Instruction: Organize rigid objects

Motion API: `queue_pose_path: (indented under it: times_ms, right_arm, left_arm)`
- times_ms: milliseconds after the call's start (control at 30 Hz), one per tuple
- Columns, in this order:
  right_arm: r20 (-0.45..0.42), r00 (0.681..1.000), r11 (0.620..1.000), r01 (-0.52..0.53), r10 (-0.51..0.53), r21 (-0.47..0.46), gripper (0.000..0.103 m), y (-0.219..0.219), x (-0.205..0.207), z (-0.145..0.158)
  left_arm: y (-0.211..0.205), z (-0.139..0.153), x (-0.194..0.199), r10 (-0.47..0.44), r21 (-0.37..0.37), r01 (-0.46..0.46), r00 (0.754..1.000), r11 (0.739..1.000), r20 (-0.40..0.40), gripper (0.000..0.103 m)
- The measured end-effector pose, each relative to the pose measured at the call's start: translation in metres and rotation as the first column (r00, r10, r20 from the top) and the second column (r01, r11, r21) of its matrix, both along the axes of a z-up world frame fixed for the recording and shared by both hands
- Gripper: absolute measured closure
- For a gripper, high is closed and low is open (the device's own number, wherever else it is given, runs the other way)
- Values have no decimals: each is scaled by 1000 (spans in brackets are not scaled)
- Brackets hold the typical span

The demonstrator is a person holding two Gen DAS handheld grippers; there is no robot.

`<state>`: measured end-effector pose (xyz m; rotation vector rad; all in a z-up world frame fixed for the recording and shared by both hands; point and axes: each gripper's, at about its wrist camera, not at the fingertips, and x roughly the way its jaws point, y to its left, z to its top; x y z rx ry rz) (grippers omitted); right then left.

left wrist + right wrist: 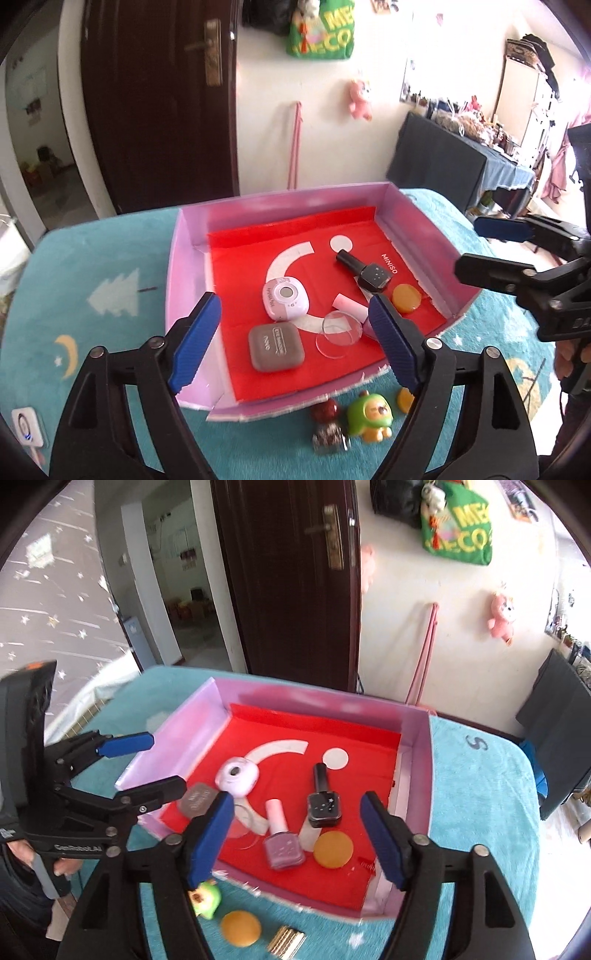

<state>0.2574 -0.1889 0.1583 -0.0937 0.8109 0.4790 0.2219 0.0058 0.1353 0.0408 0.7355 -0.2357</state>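
MINISO reads on the red liner point(369, 236) beyond both empty, wide-apart grippers, left point(295, 339) and right point(297, 834); black bottle point(364, 271) ahead.

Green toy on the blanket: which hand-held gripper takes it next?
Left, probably. The green toy lies just below the open left hand-held gripper; the right hand-held gripper, also open, sits farther off.

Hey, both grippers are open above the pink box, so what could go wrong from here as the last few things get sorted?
1. The clear round disc lies against the pink nail polish bottle and is hard to see; a new item dropped in could land on it.
2. The small green toy figure sits just outside the pink box's low front wall; reaching for it could snag that wall and shift the box.
3. The left gripper and right gripper hover close together and could collide.
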Motion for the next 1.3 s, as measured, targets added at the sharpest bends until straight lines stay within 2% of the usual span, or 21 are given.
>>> queue_pose_path:
  times_ms: [67, 133, 233, 333, 433, 533, 667, 867, 1033, 1167, 1300]
  right_arm:
    - [36, 999, 1000, 2, -2, 10, 22, -3, -16, 8]
    - [71, 997, 1000, 10, -11, 19, 20, -6, -36, 16]
    - [97, 995, 998, 20, -25, 54, 16, -12, -59, 21]
    - [134, 990, 996, 27, -38, 80, 8, -17, -86, 23]
    - [170, 984, 996, 46, -59, 81, 5, -22, -112, 21]
    - [208, 974, 995, 72, -85, 72, 0, -26, -138, 15]
    - [240, 963, 992, 109, -122, 67, 0, -32, -164, 3]
    - [237, 955, 983, 162, -178, 86, 0, -42, -187, -27]
    - [243, 946, 977, 202, -213, 69, 0, -44, -193, -59]
    - [231, 946, 973, 215, -229, 83, 0, -45, -194, -83]
    - [219, 947, 972, 225, -233, 61, 0, -43, -192, -99]
  left_arm:
    - [-1, 7, -16, 10, 7, -10, 999, 1000, 45, 19]
    - [-2, 11, -33, 21, 8, -22, 996, 1000, 87, 10]
    - [-6, 17, -59, 36, 5, -37, 988, 999, 153, 9]
    - [-8, 18, -82, 41, -9, -39, 981, 999, 191, 7]
    - [-10, 13, -106, 57, -17, -55, 972, 998, 228, 6]
    - [-9, 8, -121, 75, -40, -67, 968, 997, 240, 6]
    - [-6, -5, -137, 95, -84, -78, 969, 993, 227, 6]
    - [-10, -36, -155, 117, -64, -106, 972, 992, 205, 6]
    - [-16, -58, -165, 151, -17, -151, 963, 988, 223, 6]
    - [-18, -73, -168, 163, -21, -162, 962, 987, 217, 6]
    - [-18, -86, -171, 160, -45, -154, 968, 987, 195, 6]
